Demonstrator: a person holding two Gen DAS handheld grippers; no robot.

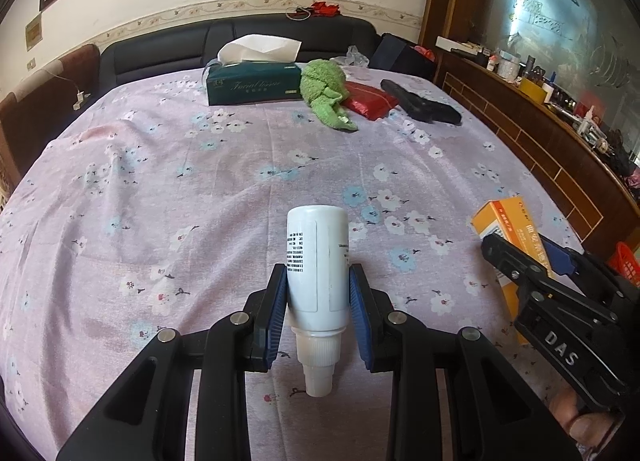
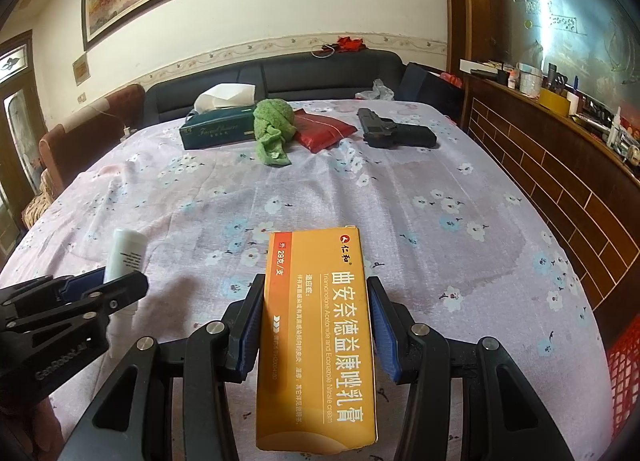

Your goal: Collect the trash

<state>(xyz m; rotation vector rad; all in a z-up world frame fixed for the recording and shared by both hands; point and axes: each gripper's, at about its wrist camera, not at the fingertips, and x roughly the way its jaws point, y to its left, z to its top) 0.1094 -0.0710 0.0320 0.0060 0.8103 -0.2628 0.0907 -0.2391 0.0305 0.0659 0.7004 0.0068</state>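
Note:
My left gripper [image 1: 318, 275] is shut on a white plastic bottle [image 1: 316, 257], held above the flowered bedspread with its cap pointing back toward the camera. The same bottle [image 2: 126, 251] and the left gripper [image 2: 106, 281] show at the left edge of the right wrist view. My right gripper [image 2: 316, 289] is shut on an orange medicine carton [image 2: 316, 341], its blue pads pressing both long sides. From the left wrist view that carton [image 1: 502, 221] sticks out of the right gripper [image 1: 528, 257] at the right.
On the far part of the bed [image 1: 200, 181] lie a green tissue box [image 1: 252, 83], a green towel [image 1: 326, 95], a red packet [image 1: 370, 99] and a black pistol-shaped object [image 1: 420, 103]. A wooden cabinet [image 2: 560, 189] runs along the right. A red basket [image 2: 624, 361] stands low at the right.

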